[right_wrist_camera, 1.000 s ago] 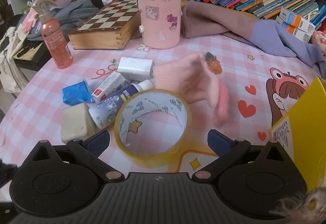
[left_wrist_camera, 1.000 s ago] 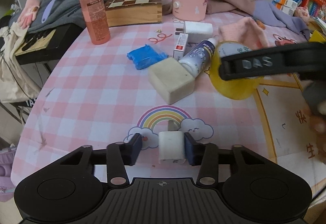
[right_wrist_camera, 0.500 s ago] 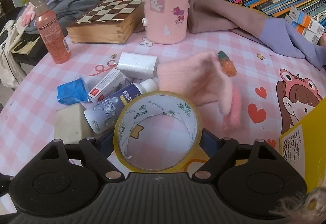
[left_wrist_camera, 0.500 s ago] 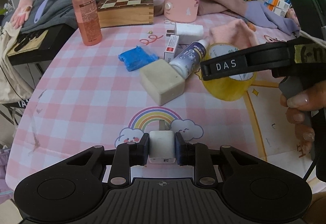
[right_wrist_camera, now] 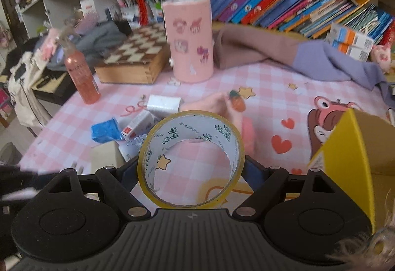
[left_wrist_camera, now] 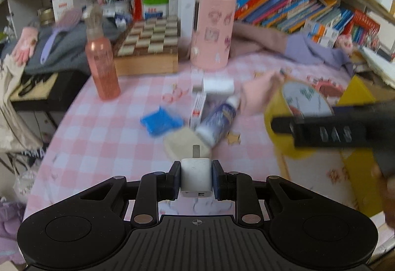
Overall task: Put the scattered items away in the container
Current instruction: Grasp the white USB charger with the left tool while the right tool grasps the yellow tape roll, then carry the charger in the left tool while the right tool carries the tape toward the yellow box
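Note:
My left gripper (left_wrist_camera: 196, 181) is shut on a small white charger plug (left_wrist_camera: 196, 172) and holds it above the pink checked tablecloth (left_wrist_camera: 98, 137). A yellow tape roll (right_wrist_camera: 158, 147) stands upright in my right gripper (right_wrist_camera: 191, 167), which is shut on its sides. The open yellow box (right_wrist_camera: 350, 155) is just right of the roll. Still lying on the cloth are a blue packet (right_wrist_camera: 106, 130), a beige block (right_wrist_camera: 106, 157), a white bottle (left_wrist_camera: 219, 120), a small red-and-white box (right_wrist_camera: 138, 124), a white adapter (right_wrist_camera: 163, 103) and a pink glove (right_wrist_camera: 222, 108).
A pink sticker-covered cylinder (right_wrist_camera: 188, 39), a wooden chessboard box (right_wrist_camera: 135, 56) and an orange spray bottle (right_wrist_camera: 81, 71) stand at the back. Brown and purple clothes (right_wrist_camera: 321, 61) lie before a row of books. The table's edge drops off on the left.
The left gripper shut on the charger plug and lifted it off the cloth. The right gripper shut on the tape roll and raised it, shifting toward the yellow box.

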Demonstrator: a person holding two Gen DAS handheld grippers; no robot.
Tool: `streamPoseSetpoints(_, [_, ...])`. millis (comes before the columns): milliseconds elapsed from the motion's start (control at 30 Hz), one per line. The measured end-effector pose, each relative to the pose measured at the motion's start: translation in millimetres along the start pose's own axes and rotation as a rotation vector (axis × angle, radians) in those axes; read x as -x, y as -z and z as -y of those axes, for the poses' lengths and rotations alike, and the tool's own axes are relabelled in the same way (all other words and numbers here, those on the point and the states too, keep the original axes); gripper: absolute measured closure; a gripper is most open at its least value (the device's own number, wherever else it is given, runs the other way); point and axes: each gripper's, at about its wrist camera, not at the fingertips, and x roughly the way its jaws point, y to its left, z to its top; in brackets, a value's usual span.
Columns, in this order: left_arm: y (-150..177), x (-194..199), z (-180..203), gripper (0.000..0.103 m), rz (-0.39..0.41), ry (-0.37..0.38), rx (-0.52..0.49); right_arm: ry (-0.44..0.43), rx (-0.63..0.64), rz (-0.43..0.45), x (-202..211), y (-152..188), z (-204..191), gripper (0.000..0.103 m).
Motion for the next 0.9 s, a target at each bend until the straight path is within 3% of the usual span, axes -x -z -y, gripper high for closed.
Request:
streamPoseSetpoints(300, [-8,23,14,0.079,0.075,0.033,-0.056,0.021,-0.023,0.065,30,3,4,0.019])
streamPoseSetpoints(900, [30,71,9,0.079,0.124,0.044,-0.042,0.022,0.015,0.097,77,37,-27,0.019])
